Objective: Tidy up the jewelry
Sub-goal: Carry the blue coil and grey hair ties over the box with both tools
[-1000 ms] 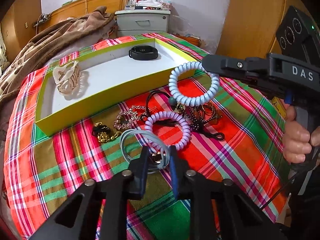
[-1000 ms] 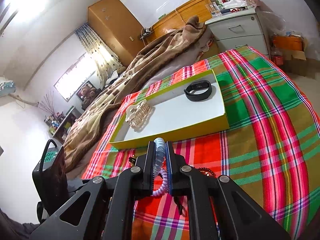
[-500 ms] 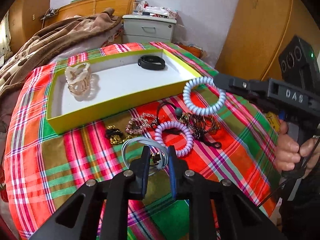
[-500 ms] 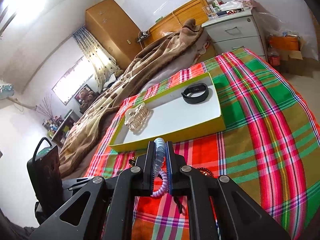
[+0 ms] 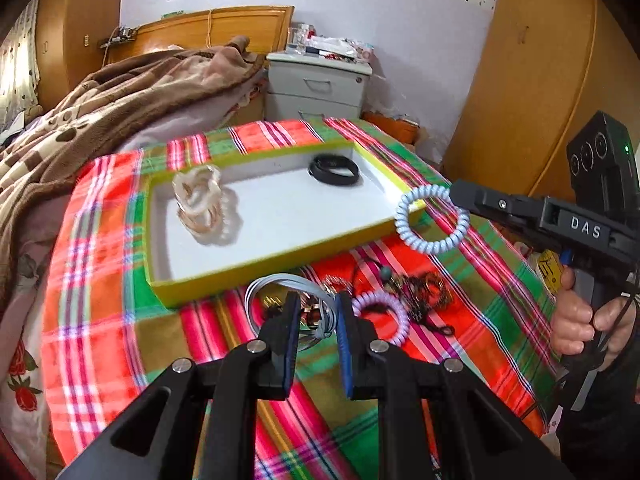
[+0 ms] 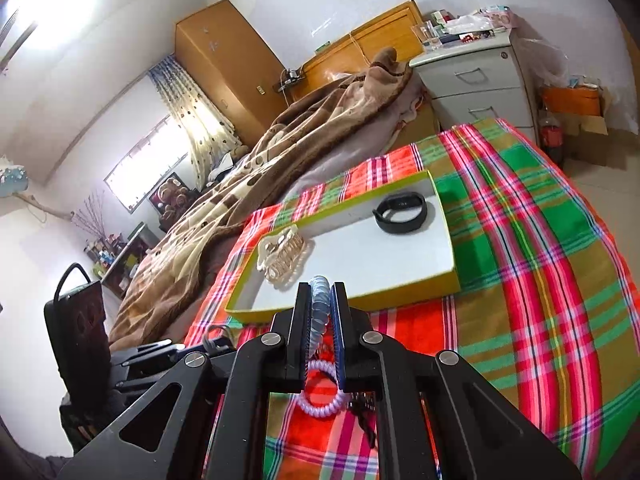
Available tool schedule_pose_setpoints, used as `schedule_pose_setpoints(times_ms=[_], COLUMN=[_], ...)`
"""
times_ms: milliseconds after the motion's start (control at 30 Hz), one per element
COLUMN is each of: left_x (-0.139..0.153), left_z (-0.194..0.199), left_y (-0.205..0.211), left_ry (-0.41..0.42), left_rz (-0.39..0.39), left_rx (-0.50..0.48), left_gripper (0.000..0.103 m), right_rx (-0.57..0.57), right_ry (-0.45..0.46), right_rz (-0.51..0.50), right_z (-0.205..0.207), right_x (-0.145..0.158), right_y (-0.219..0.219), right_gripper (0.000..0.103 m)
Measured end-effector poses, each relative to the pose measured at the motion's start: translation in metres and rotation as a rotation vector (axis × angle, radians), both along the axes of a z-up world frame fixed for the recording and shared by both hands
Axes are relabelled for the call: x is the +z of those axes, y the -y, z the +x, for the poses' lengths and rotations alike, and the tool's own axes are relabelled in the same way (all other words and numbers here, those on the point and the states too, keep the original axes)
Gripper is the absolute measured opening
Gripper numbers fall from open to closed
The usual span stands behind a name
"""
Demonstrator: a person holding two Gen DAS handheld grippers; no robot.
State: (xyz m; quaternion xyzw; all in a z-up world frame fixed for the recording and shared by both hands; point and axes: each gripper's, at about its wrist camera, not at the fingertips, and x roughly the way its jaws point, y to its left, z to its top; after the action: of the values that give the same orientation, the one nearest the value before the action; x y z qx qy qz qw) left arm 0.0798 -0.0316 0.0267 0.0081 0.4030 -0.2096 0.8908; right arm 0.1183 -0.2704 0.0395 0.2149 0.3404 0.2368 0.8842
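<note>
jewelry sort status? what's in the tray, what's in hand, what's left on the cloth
Done: hair claw and black band lie in the tray. In hand: right gripper holds a blue coil tie; left gripper pinches a grey cord bracelet. Left: purple coil tie and the tangled pile on the cloth.

Left gripper [image 5: 316,316]: black two-finger tool angled downward, blue-lined fingers [image 5: 289,332] narrowly parted and pinching a grey cord bracelet [image 5: 280,286] that loops out ahead of the tips. Right gripper [image 6: 320,312]: black, tilted gently downward, jaws nearly closed and clamped on a pale blue spiral hair tie [image 5: 432,220] that hangs from the tips. Right hand [image 5: 580,320]: fingers wrapped round the pistol-style handle below the tool body.
</note>
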Motion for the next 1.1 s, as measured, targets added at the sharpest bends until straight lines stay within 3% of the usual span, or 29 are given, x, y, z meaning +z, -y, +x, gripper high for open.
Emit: schedule_pose_setpoints(times_ms=[400, 667, 1100], left_x=[0.009, -0.003, -0.03], left_z=[0.055, 0.086, 0.124], left_y=[-0.019, -0.01, 0.013], left_ry=[0.0, -0.037, -0.115], left_rz=[0.001, -0.007, 0.031], left_rx=[0.057, 0.032, 0.007], left_gripper=[0.018, 0.018, 0.018], right_rx=[0.001, 0.013, 0.072], right_ry=[-0.001, -0.098, -0.19], right_rz=[-0.064, -0.088, -0.129], right_z=[0.063, 0.119, 0.163], right_x=[0.01, -0.013, -0.043], right_y=[-0.021, -0.033, -0.052], right_gripper=[0.01, 0.01, 0.01])
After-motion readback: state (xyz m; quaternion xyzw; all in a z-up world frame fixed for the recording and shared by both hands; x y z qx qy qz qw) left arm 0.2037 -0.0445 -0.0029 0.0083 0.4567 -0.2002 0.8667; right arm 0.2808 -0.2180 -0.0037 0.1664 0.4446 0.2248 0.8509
